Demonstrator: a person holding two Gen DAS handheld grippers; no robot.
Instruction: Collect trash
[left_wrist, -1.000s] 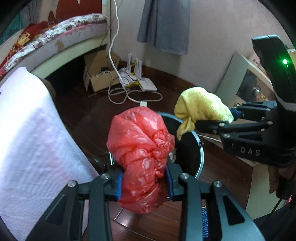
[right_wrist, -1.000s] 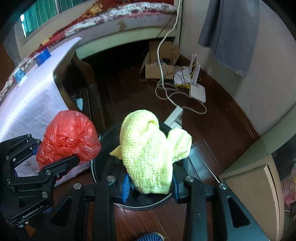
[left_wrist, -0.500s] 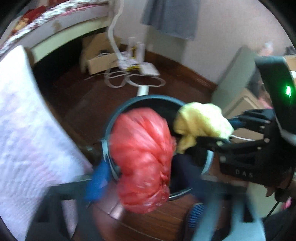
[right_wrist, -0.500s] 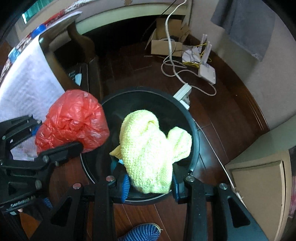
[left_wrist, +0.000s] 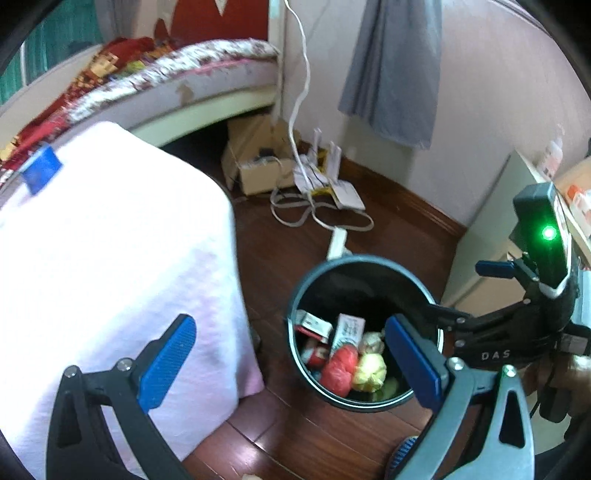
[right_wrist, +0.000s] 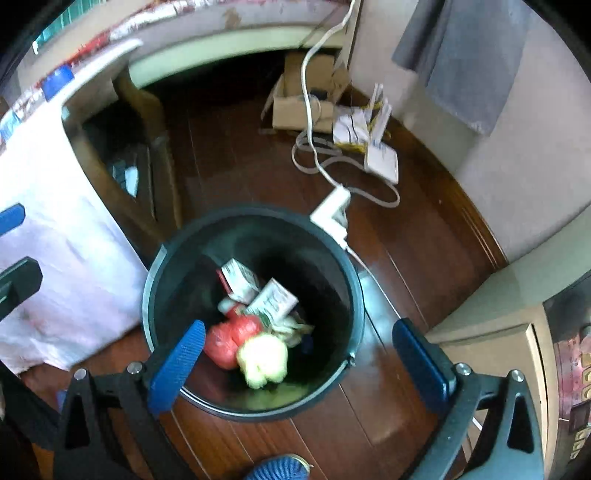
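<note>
Both loads are shown just released: the jaws of the left gripper (left_wrist: 291, 354) and right gripper (right_wrist: 301, 363) have just been opening and stand wide and empty. The red bag (right_wrist: 231, 338) and yellow cloth (right_wrist: 263, 357), clamped a second ago, lie below them in the bin (right_wrist: 255, 229); this deposit is judged complete.

- A bedroom in a home is showing here: a bed (left_wrist: 177, 74) with a flowered mattress edge and red bedding is lying along the far wall
- A grey cloth (left_wrist: 391, 66) is hanging on the pale wall above a wooden skirting
- A router (left_wrist: 343, 188), a box (left_wrist: 255, 173) and loose cables (right_wrist: 317, 155) are sitting in the corner on the dark wood floor (right_wrist: 240, 155)
- A bin (right_wrist: 343, 258) holding household rubbish is standing beside a table draped in a white cover (left_wrist: 110, 240)
- A pale cabinet (right_wrist: 491, 354) is standing at the right
</note>
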